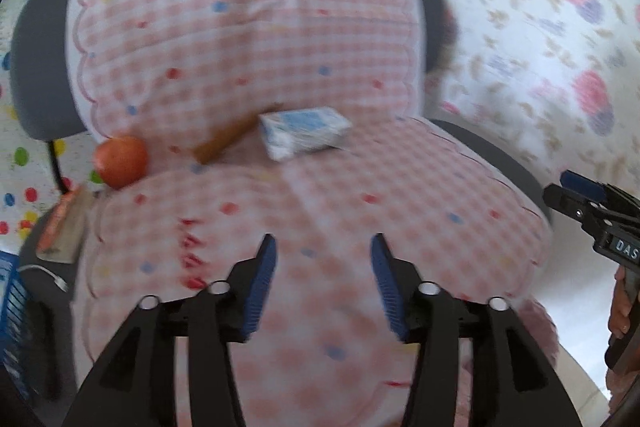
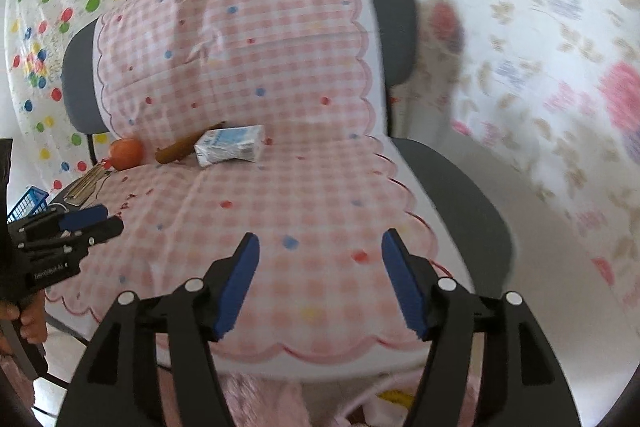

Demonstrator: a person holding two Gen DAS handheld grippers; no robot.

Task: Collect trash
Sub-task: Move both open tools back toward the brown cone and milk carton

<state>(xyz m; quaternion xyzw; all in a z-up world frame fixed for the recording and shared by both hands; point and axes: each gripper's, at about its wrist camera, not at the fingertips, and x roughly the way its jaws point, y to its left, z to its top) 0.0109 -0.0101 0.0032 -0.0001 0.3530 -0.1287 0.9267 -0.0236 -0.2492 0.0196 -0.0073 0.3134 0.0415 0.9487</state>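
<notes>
Blue-and-white crumpled paper carton (image 2: 231, 145) lies at the back edge of your pink-checked chair seat (image 2: 320, 211), long axis crosswise; both your left gripper (image 1: 323, 281) and right gripper (image 2: 320, 277) hang released, empty, the left one nearer.

"DAS" in white letters | on right gripper (image 1: 618, 227) body, right edge of left-wrist view | carton (image 2: 231, 145) print too blurred to read

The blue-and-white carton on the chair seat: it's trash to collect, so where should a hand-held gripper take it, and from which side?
Grip the carton across its two long faces, coming from above and in front. It lies flat on the chair cushion, its front clear; a brown stick lies close on its left.
</notes>
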